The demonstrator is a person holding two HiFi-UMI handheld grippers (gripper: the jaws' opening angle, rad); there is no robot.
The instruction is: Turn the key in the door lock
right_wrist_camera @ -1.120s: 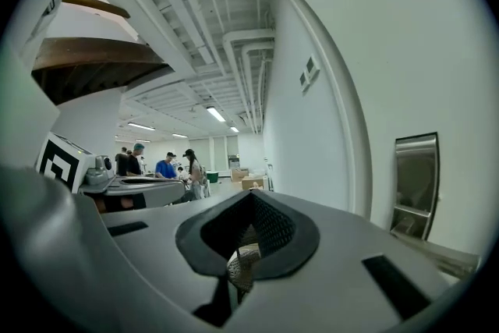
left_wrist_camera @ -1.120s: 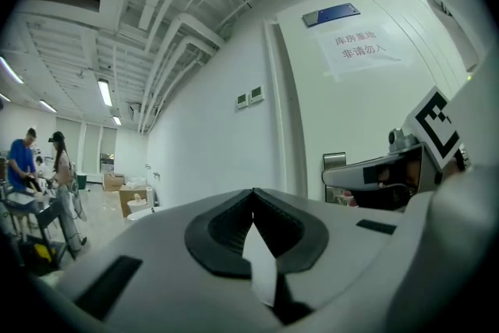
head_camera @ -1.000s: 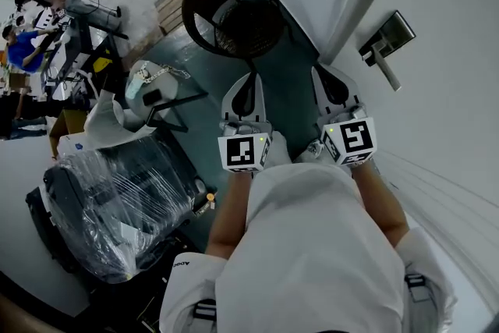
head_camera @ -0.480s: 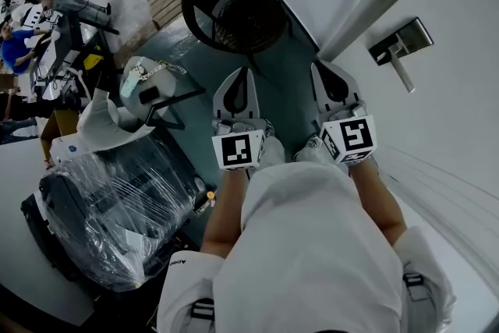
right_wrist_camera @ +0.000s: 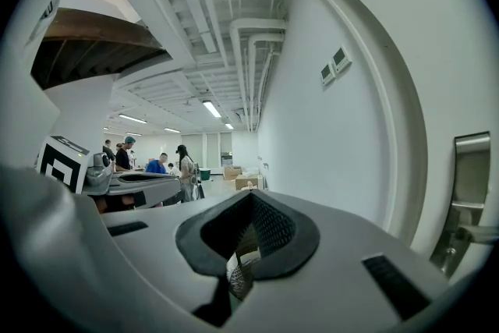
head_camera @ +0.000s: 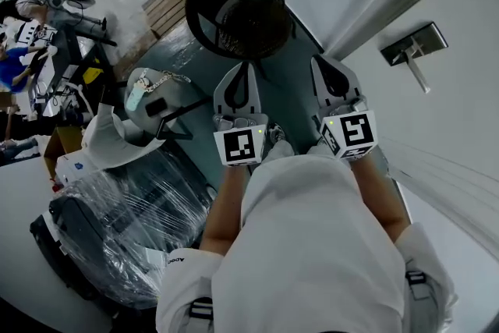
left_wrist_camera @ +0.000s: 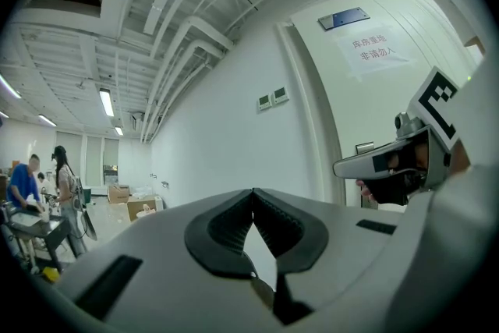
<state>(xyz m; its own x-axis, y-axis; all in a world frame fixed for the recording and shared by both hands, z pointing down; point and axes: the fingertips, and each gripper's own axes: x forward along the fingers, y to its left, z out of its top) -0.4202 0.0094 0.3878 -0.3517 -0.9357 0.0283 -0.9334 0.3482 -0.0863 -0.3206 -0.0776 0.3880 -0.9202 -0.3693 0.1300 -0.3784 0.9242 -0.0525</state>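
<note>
The door's metal handle plate and lever (head_camera: pixel 413 44) sit on the white door at the upper right of the head view. In the right gripper view the handle plate (right_wrist_camera: pixel 470 191) is at the far right edge. No key or keyhole shows in any view. My left gripper (head_camera: pixel 248 66) is held level in front of me, jaws shut with nothing between them (left_wrist_camera: pixel 252 191). My right gripper (head_camera: pixel 322 60) is beside it, closer to the door, its tips together (right_wrist_camera: pixel 251 195). A small ribbed bit shows low in the gap behind them; I cannot make out what it is.
A black round fan (head_camera: pixel 238 8) stands on the floor just ahead of both grippers. A plastic-wrapped chair (head_camera: pixel 117 222) and a stand (head_camera: pixel 156 101) are to the left. The door carries a paper notice (left_wrist_camera: pixel 373 49). People work at tables far off (right_wrist_camera: pixel 156 164).
Both grippers have moved forward together along the wall, still side by side and shut. In the head view the handle plate has drifted right and the fan sits closer to the tips.
</note>
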